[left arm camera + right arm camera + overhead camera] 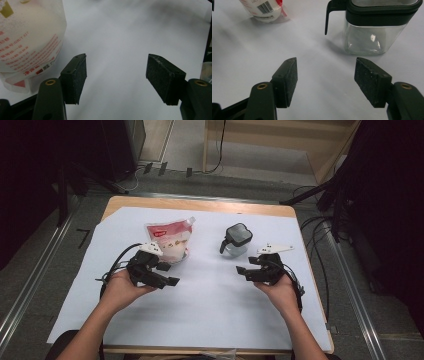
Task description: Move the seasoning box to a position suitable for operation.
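While both hands rest, one pouch (168,240) and one jar (236,240) stand apart.
Left gripper (167,274) and right gripper (243,270): released, nothing between pads.

Even overhead light; dim room edges; soft shadows; gripper views slightly soft, pouch (27,37) overexposed.

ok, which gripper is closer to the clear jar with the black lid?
Right. The right gripper sits just in front of the jar, jaws open and empty. The left gripper is across the white sheet, beside the pouch, also open.
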Demonstrator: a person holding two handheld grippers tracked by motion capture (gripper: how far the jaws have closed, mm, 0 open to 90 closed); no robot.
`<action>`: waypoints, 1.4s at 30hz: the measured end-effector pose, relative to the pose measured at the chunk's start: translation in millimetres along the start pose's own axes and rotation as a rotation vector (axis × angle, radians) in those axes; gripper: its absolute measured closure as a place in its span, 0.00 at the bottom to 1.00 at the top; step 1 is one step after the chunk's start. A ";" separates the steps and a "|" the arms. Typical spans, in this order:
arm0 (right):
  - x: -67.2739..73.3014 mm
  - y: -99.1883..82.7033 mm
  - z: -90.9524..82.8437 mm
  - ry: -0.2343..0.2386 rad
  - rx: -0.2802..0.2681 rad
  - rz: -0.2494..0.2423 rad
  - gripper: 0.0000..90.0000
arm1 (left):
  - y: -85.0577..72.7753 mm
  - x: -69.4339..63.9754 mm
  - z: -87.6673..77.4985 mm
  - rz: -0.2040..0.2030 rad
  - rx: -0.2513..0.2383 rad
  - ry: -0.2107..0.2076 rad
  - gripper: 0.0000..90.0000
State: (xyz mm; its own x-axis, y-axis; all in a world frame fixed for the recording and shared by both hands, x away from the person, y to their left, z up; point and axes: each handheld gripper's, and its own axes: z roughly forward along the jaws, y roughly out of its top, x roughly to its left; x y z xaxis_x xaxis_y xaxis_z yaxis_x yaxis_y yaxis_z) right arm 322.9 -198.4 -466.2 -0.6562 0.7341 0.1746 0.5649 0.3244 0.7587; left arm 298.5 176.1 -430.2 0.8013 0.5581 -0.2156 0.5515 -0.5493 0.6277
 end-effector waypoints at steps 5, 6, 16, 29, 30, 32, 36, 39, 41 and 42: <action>-1.9 -0.2 0.0 -0.003 -0.003 0.002 0.40 | -0.2 -0.3 0.9 0.007 -0.001 0.004 0.38; -2.0 -0.2 -0.1 -0.003 -0.003 0.002 0.40 | -0.2 -0.2 0.6 0.010 0.000 0.010 0.38; -6.0 -0.4 -1.7 -0.018 -0.015 0.008 0.39 | -0.6 1.2 -1.3 -0.008 -0.018 -0.010 0.38; -21.0 3.9 4.5 -0.027 -0.054 0.057 0.31 | -1.4 -3.7 -2.5 -0.002 -0.023 0.004 0.39; -22.1 4.6 5.3 -0.028 -0.060 0.068 0.31 | -1.7 -3.3 -2.8 0.004 -0.019 0.008 0.39; -25.3 6.1 8.7 -0.047 -0.062 0.058 0.29 | -2.6 -3.3 -3.1 0.001 -0.020 0.015 0.39; -34.1 7.4 16.1 -0.067 -0.058 0.066 0.26 | -3.9 -3.8 -3.1 0.002 -0.013 0.023 0.39; -38.0 8.1 20.9 -0.083 -0.048 0.089 0.20 | -4.9 -4.2 -3.2 0.001 -0.015 0.028 0.40; -39.9 9.4 24.6 -0.090 -0.060 0.095 0.16 | -5.9 -5.4 -4.1 -0.008 -0.025 0.028 0.40; -40.8 10.6 26.6 -0.092 -0.062 0.096 0.15 | -6.3 -5.7 -4.5 -0.009 -0.025 0.030 0.40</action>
State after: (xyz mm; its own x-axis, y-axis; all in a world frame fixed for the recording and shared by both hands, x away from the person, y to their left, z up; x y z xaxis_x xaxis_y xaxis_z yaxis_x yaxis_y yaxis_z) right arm 369.0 -209.0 -481.9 -0.5500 0.8128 0.1920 0.5893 0.2148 0.7788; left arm 289.5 179.1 -429.5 0.7888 0.5816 -0.1990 0.5523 -0.5285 0.6447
